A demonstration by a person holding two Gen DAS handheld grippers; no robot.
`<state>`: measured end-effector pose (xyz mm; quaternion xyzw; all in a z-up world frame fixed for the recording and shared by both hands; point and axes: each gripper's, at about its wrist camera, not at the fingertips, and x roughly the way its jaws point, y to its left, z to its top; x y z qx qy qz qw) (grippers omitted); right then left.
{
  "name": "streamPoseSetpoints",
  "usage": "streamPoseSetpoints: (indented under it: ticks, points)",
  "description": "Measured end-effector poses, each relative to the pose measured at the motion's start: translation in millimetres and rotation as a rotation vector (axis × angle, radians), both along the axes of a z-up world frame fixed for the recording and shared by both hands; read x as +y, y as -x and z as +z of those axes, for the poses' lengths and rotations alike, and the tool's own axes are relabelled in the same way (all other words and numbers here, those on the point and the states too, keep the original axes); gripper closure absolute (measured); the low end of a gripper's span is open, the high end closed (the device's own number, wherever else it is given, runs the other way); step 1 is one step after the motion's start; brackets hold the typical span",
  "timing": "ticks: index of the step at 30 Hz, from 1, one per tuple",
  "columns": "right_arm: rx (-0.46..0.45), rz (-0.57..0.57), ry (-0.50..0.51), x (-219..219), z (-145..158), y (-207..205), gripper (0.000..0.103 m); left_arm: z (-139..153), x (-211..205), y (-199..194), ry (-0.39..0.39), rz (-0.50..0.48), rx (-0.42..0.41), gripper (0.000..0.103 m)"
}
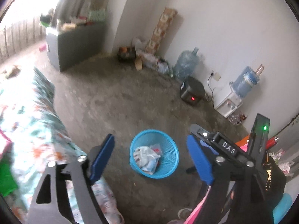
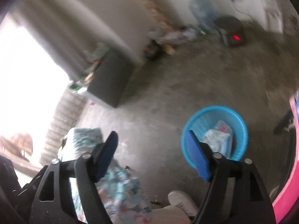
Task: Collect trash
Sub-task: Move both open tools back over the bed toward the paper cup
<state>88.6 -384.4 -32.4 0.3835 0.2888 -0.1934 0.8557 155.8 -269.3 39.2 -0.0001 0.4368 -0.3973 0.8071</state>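
both hand-held grippers gape wide and empty: the left hand-held gripper (image 1: 150, 155) above the blue bin (image 1: 168, 165) of trash (image 1: 147, 157), the right hand-held gripper (image 2: 153, 151) beside it on the floor (image 1: 115, 100).

floral bedspread (image 1: 28, 123) left | water jug (image 1: 186, 63) by wall | dispenser (image 1: 231, 99) | grey cabinet (image 1: 74, 43)

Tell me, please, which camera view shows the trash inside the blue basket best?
The left wrist view: the blue mesh basket sits unobstructed and fairly sharp, with crumpled wrappers visible inside. In the right wrist view the basket is blurrier, and a blue finger pad overlaps its rim.
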Motion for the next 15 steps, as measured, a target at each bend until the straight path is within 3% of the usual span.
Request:
streamPoseSetpoints:
  ticks: [7, 15]
  points:
    - [-0.055, 0.210, 0.144, 77.1, 37.5, -15.7, 0.020, 50.1, 95.6, 24.0, 0.056, 0.055, -0.150, 0.008]
    - [-0.049, 0.444, 0.166, 147.6, 45.6, -38.7, 0.019, 57.1, 215.5, 30.2, 0.011, 0.219, -0.216, 0.006]
